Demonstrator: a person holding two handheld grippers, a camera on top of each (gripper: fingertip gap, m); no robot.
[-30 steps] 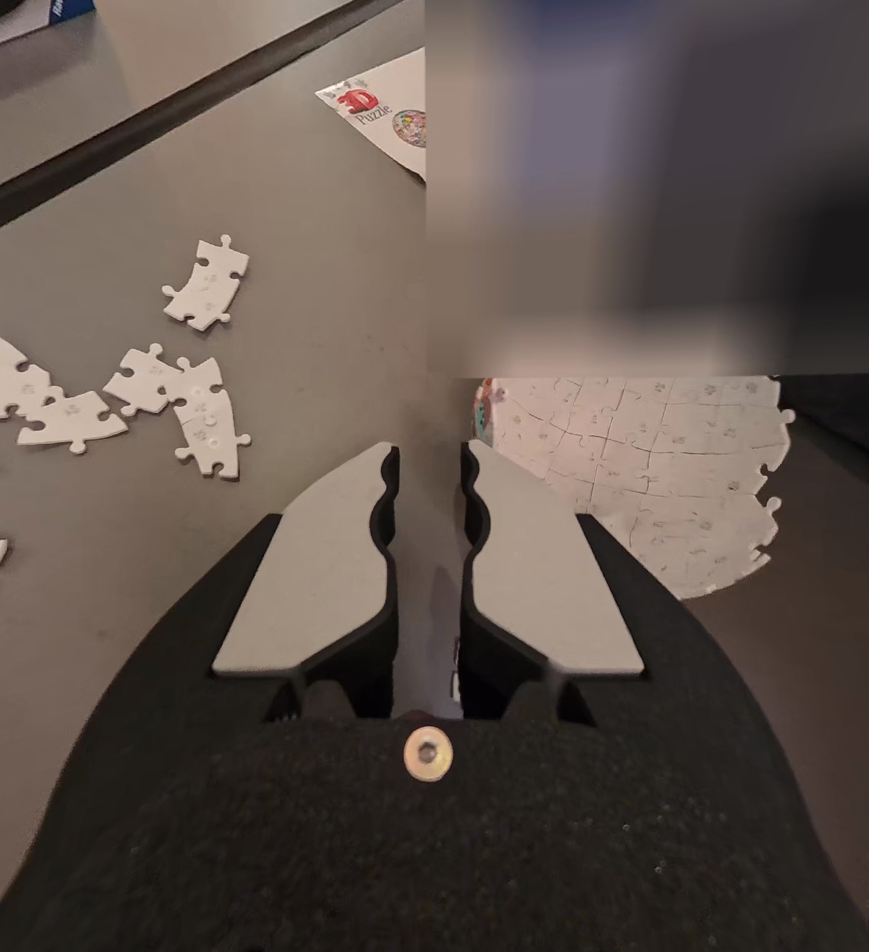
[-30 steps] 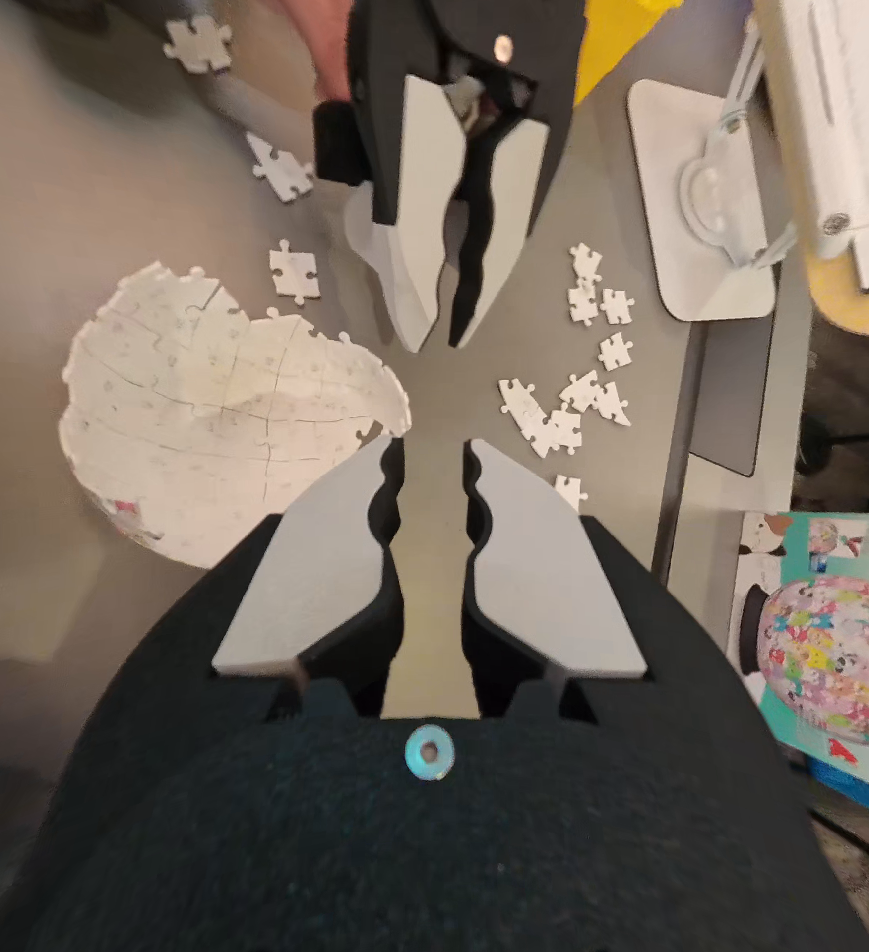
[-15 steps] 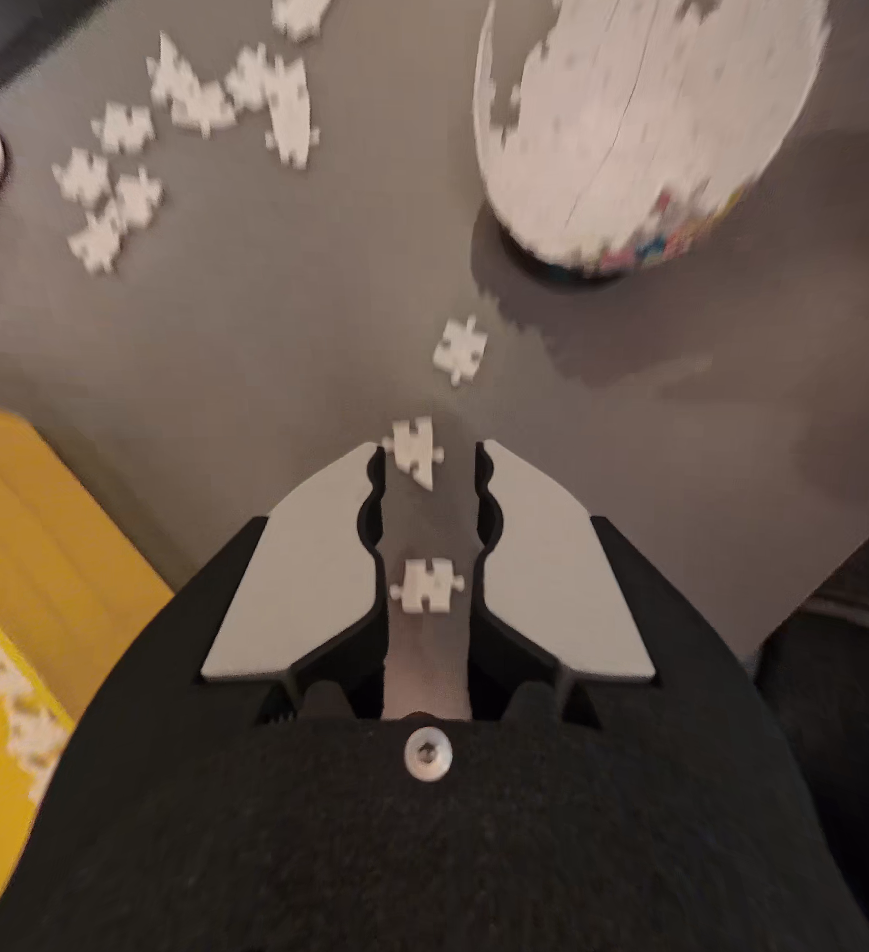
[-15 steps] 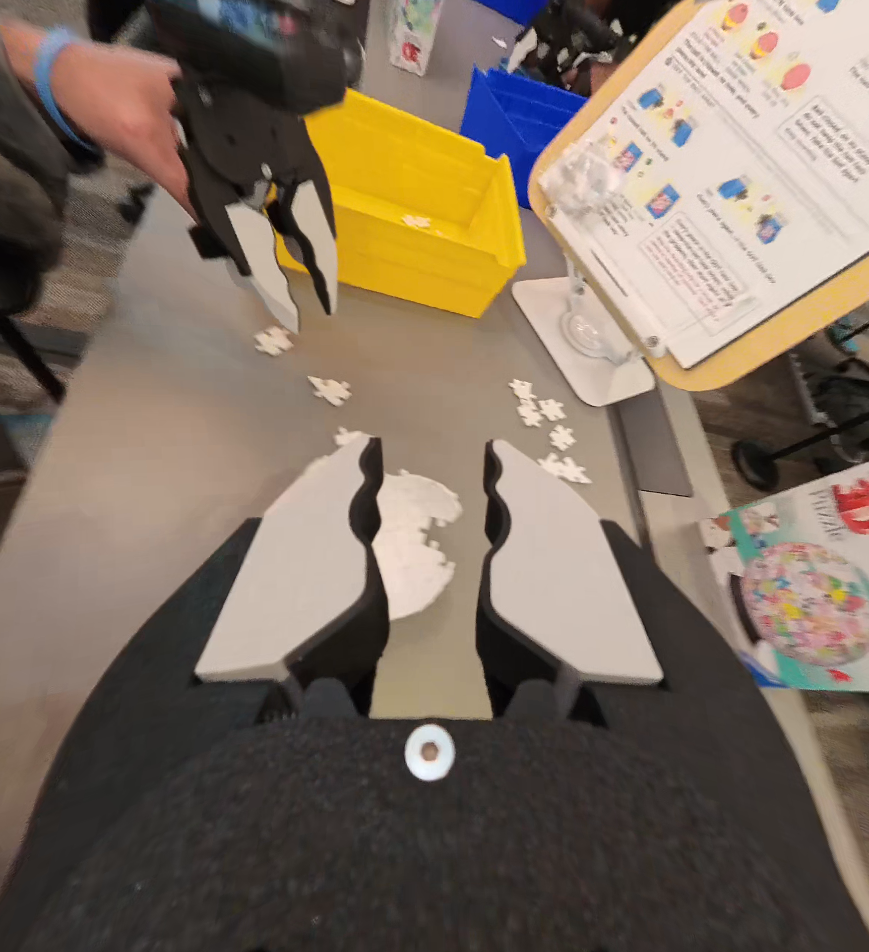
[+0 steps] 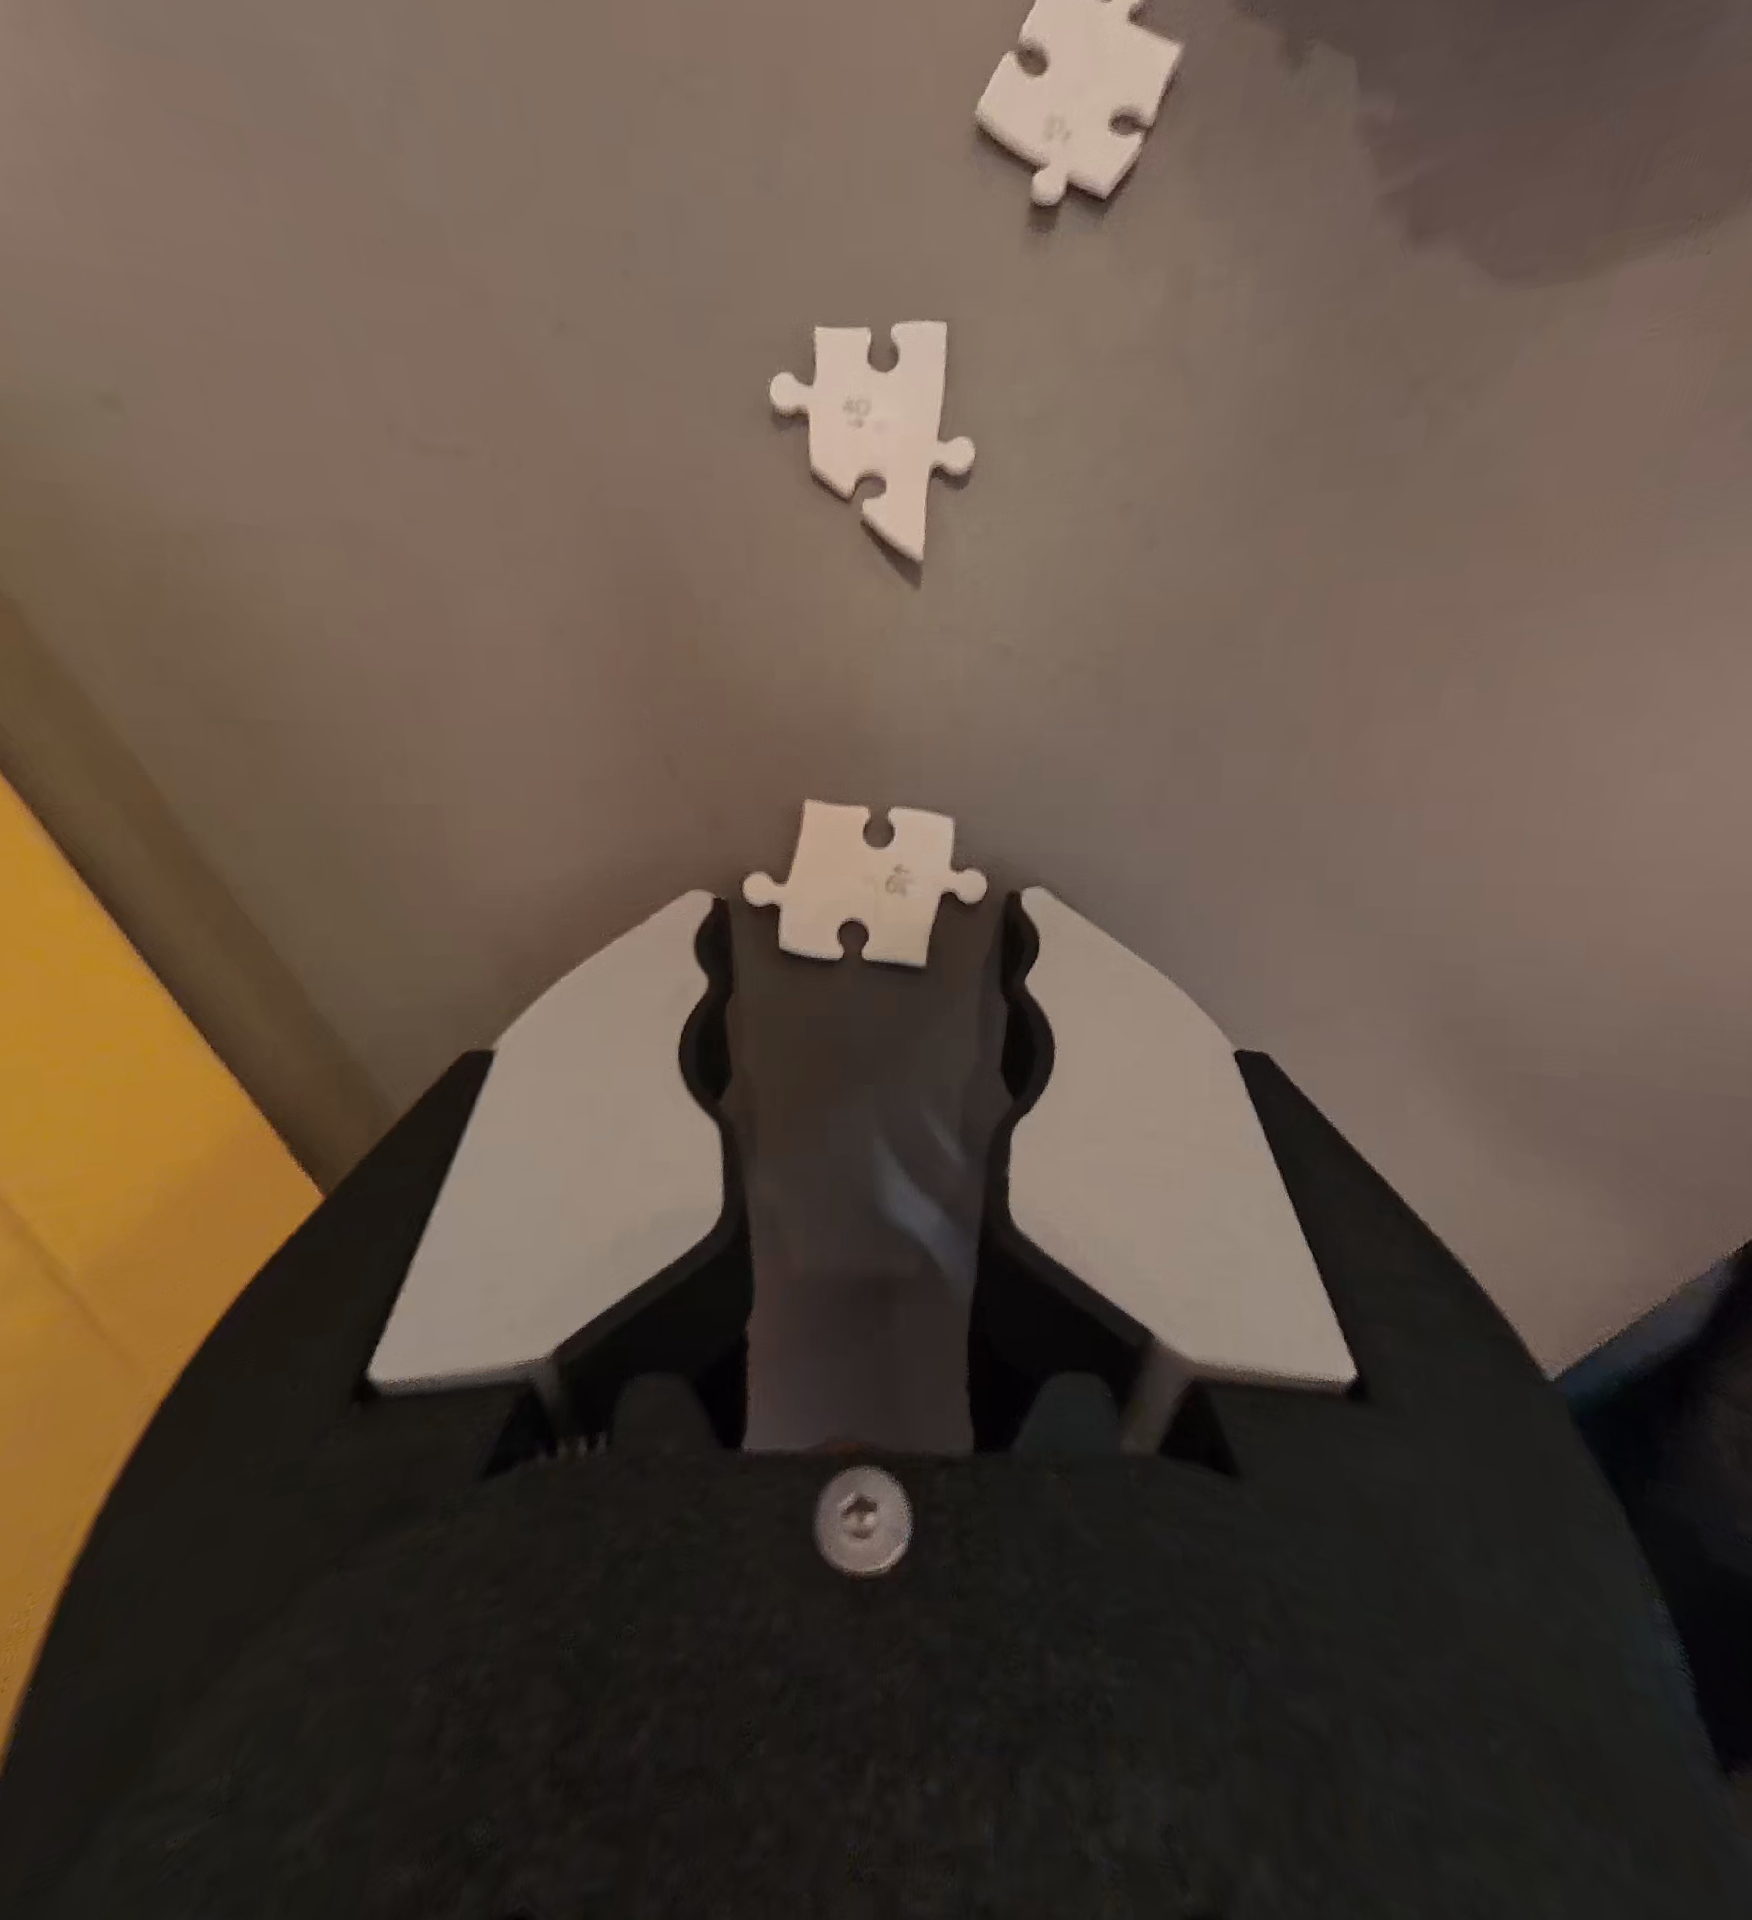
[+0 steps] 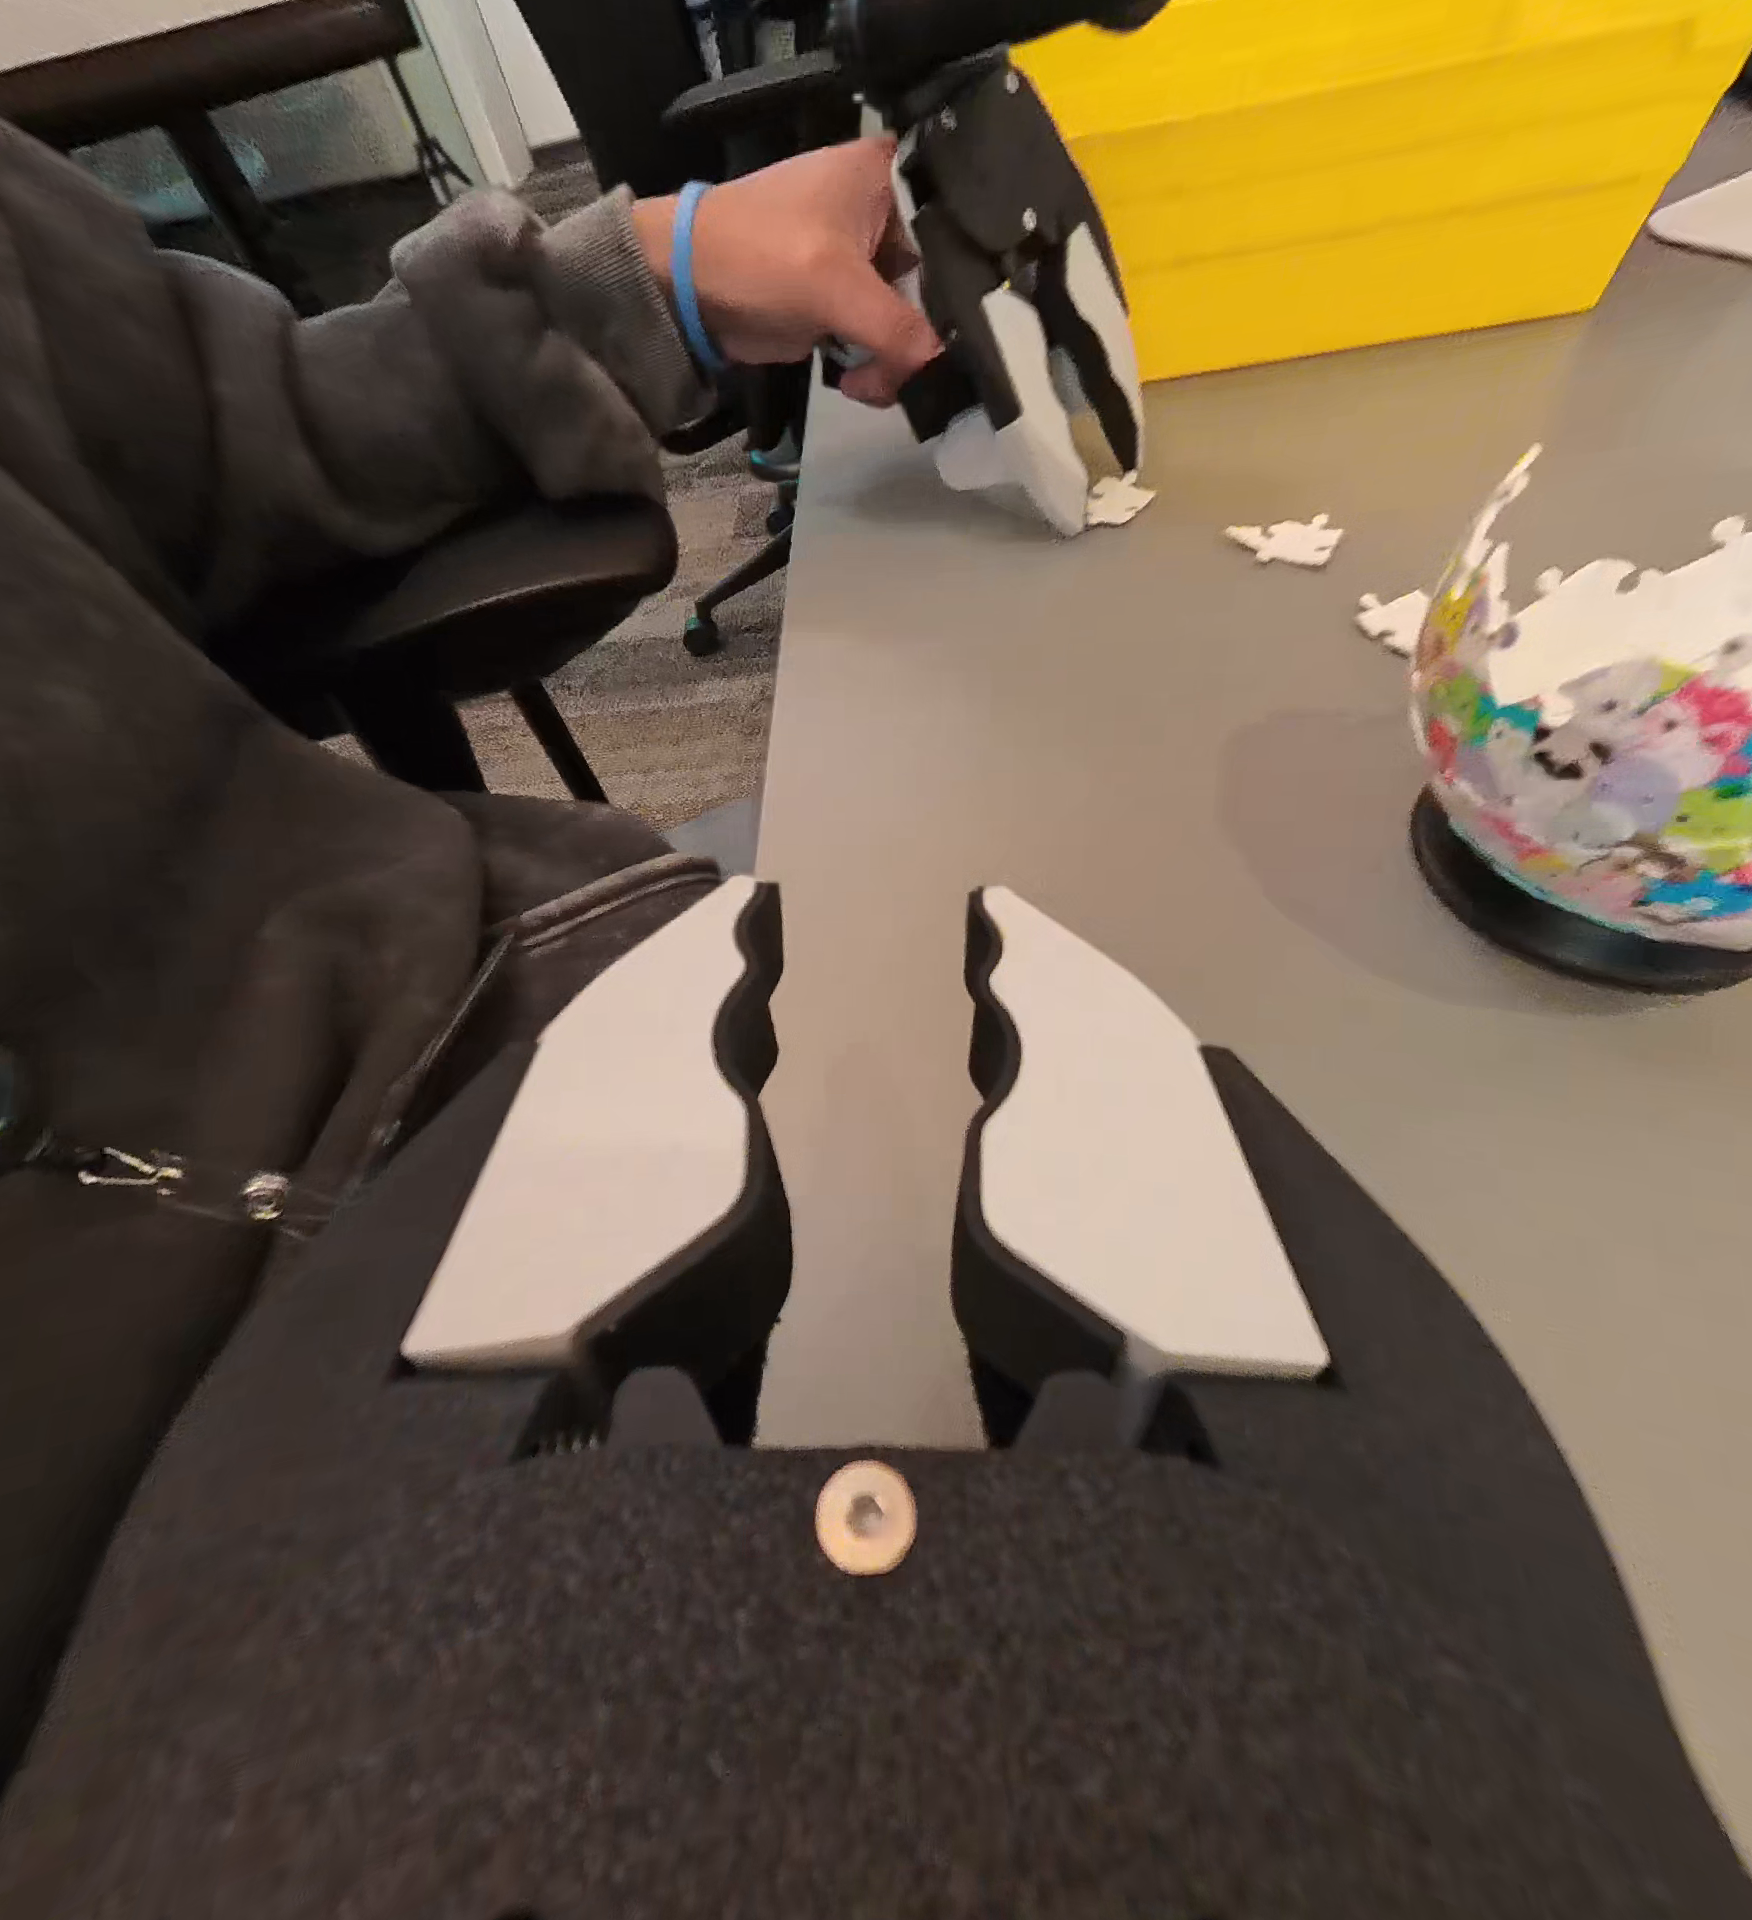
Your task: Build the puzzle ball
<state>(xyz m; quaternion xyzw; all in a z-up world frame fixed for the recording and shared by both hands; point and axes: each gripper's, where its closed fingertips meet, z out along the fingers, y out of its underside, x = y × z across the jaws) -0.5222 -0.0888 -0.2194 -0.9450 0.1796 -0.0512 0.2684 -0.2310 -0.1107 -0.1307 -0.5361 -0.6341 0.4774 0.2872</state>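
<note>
My left gripper (image 5: 864, 912) is open and low over the grey table (image 5: 436, 520), with a white puzzle piece (image 5: 867, 889) lying flat between its fingertips. Two more loose white pieces (image 5: 877, 436) (image 5: 1080, 94) lie farther ahead. In the right wrist view the left gripper (image 6: 1100, 494) stands tips-down on that piece (image 6: 1121, 501). The half-built puzzle ball (image 6: 1630, 748), colourful outside and white inside, sits on a black stand (image 6: 1578, 940) at the right. My right gripper (image 6: 870, 899) is open and empty above the table's near-left part.
A yellow bin (image 6: 1371, 177) stands at the back of the table, also showing in the left wrist view (image 5: 41, 1039). Loose pieces (image 6: 1282, 540) lie between the left gripper and the ball. The person's sleeve (image 6: 228, 520) and a chair (image 6: 519, 582) lie left of the table edge. Spacing between my two grippers at the tips: around 30 centimeters.
My left gripper has dropped close to the table and opened wider around the nearest piece. My right gripper has swung toward the person's side, so the ball now sits to its right.
</note>
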